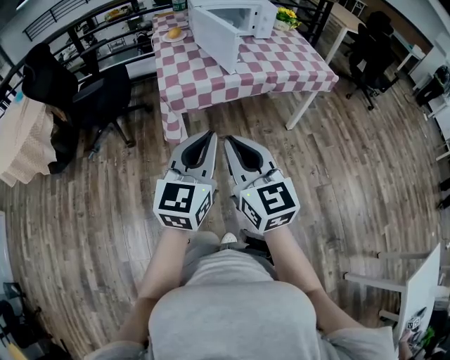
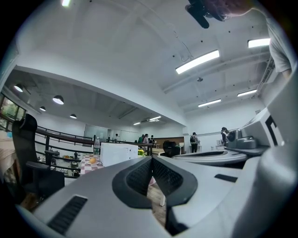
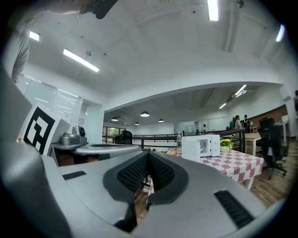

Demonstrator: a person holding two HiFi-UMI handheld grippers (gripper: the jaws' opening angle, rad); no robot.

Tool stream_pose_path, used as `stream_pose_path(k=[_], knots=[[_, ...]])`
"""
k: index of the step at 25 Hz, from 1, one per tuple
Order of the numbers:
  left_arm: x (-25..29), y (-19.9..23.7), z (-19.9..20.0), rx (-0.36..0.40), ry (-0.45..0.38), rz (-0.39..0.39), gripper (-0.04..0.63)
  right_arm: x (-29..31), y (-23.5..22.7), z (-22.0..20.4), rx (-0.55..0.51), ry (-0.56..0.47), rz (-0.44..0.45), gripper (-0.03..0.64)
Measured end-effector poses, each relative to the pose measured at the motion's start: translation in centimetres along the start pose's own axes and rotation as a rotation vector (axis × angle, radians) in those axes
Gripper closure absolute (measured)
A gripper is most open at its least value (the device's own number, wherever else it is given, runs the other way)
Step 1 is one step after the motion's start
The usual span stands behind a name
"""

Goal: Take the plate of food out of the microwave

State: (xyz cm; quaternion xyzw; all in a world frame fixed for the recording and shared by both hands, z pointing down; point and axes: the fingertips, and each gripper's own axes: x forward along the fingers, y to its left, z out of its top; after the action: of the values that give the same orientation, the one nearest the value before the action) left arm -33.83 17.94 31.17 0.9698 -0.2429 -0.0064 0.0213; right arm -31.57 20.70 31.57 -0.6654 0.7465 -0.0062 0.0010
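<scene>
A white microwave (image 1: 242, 17) stands on a table with a red-and-white checked cloth (image 1: 274, 63), its door (image 1: 214, 39) swung open toward me. A small plate with a bun-like food (image 1: 174, 34) sits on the cloth to the left of the microwave. The same plate (image 2: 92, 161) and microwave (image 2: 118, 153) appear far off in the left gripper view, and the microwave (image 3: 201, 146) in the right gripper view. My left gripper (image 1: 209, 136) and right gripper (image 1: 228, 141) are side by side over the wooden floor, well short of the table. Both are shut and hold nothing.
Yellow flowers (image 1: 286, 15) stand right of the microwave and a bottle (image 2: 97, 146) behind the plate. A black office chair (image 1: 95, 98) with draped clothing is at the left, another chair (image 1: 365, 42) at the far right, a white chair (image 1: 422, 292) at the lower right. People stand in the distance.
</scene>
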Motion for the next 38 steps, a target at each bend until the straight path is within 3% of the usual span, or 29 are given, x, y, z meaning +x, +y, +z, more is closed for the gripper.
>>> stream_pose_path(k=[19, 38], knots=[[9.0, -0.5, -0.6, -0.011, 0.026, -0.047, 0.594, 2.7, -8.4, -0.6, -0.007, 0.026, -0.050, 0.594], [24.9, 2.9, -1.8, -0.001, 0.052, -0.041, 0.594, 11.0, -22.2, -1.4, 0.002, 0.027, -0.095, 0.594]])
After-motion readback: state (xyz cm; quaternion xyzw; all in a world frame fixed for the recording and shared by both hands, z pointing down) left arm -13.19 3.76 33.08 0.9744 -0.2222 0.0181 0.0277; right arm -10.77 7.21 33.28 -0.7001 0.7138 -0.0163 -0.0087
